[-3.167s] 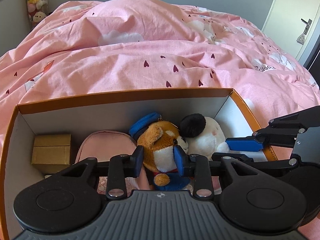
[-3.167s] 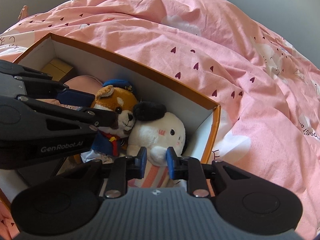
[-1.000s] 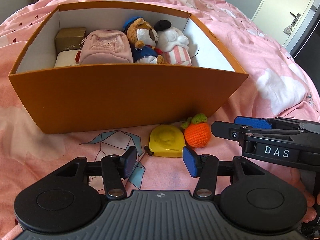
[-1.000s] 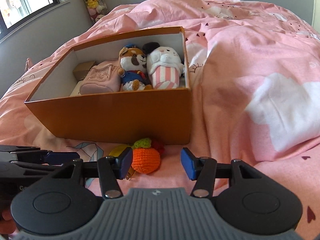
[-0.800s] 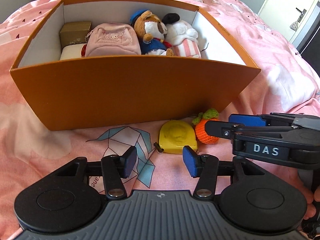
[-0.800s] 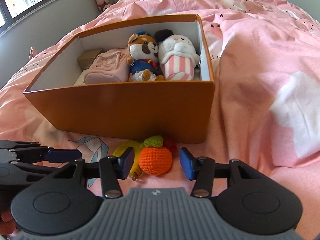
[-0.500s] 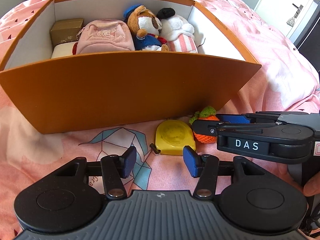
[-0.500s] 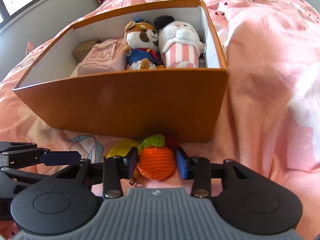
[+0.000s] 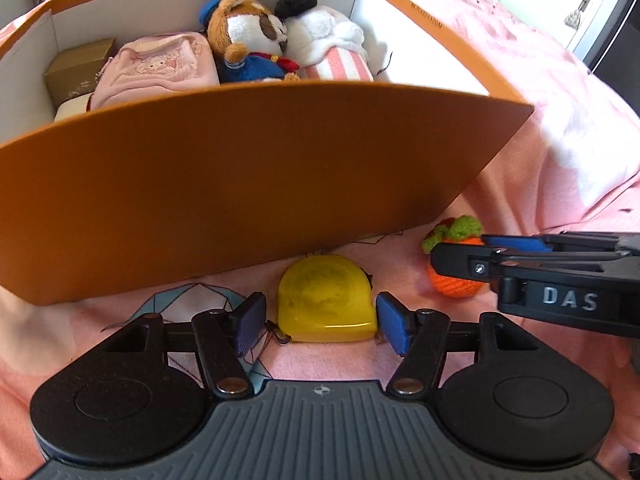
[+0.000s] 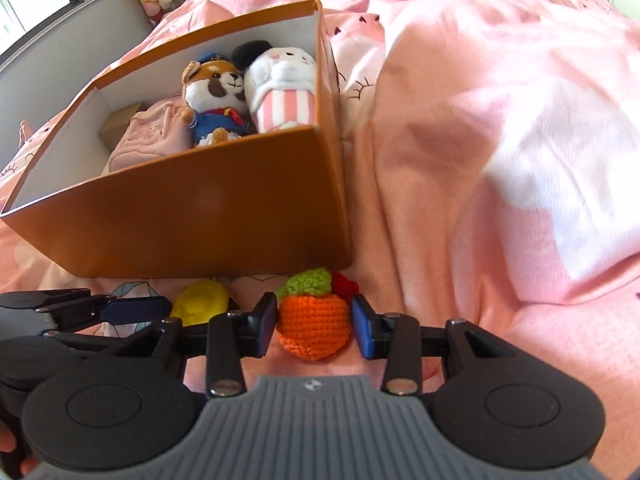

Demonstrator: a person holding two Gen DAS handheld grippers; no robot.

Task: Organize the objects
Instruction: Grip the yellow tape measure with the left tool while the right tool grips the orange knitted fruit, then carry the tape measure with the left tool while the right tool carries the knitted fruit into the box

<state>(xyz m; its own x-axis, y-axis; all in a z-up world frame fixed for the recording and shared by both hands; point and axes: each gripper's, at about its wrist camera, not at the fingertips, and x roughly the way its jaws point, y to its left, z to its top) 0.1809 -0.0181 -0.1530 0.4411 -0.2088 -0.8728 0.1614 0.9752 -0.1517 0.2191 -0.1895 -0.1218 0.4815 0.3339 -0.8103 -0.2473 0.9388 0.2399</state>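
A yellow tape measure [image 9: 326, 300] lies on the pink duvet in front of the orange box [image 9: 240, 184]. My left gripper [image 9: 322, 324] straddles it, jaws opening, with the left pad clear of it. A crocheted orange [image 10: 314, 320] with a green leaf top sits just right of the tape measure [image 10: 200, 306]. My right gripper [image 10: 314, 326] is shut on it, both blue pads against its sides. In the left wrist view the right gripper's fingers [image 9: 472, 266] cover part of the orange [image 9: 456, 290].
The orange box [image 10: 200, 220] holds a brown dog plush [image 9: 248, 36], a white plush [image 9: 320, 32], a pink pouch [image 9: 160, 64] and a gold box [image 9: 78, 66]. Rumpled pink duvet [image 10: 500, 120] rises to the right. A door [image 9: 592, 0] stands beyond the bed.
Both grippers came down toward the duvet in front of the box. The left jaws widened around the tape measure. The right jaws closed onto the crocheted orange.
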